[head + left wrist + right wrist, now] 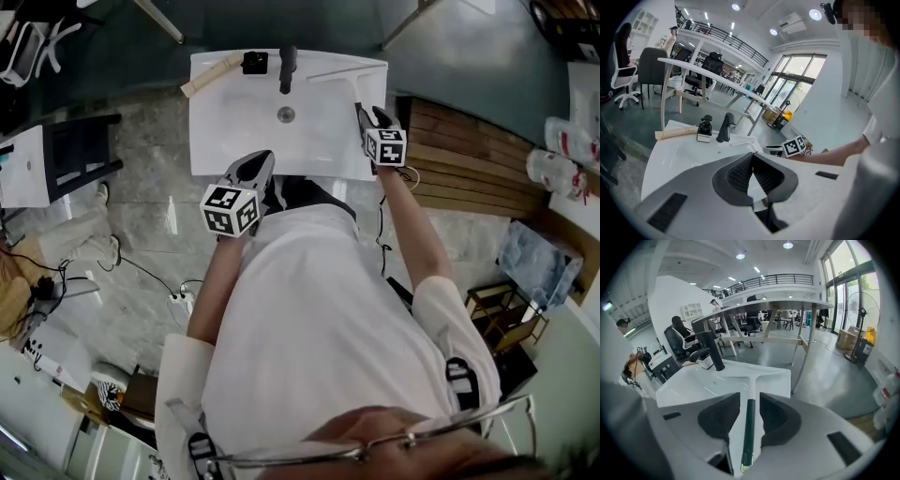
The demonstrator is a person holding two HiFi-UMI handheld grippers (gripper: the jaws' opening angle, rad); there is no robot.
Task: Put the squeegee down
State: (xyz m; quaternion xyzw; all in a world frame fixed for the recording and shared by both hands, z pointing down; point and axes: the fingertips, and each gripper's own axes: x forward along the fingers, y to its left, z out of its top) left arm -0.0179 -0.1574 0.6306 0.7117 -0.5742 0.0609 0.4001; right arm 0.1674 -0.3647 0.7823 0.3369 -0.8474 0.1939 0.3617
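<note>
The right gripper [750, 398] had its jaws apart. The squeegee [749, 427] lay between them and touched neither dark ribbed pad. Its long axis ran straight along the claw's own line, with the pale T-shaped head at the far end, and it seemed to rest on the right side of the glossy white sink [708, 380]. The handle was slim, dark green and smooth (probably plastic). The right hand was clearly the nearer one. The left gripper [752, 159], jaws together and empty, hung by the sink's front edge.

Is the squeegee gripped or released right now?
Released: the squeegee lies on the sink, gaps showing between its handle and both right gripper fingers.
</note>
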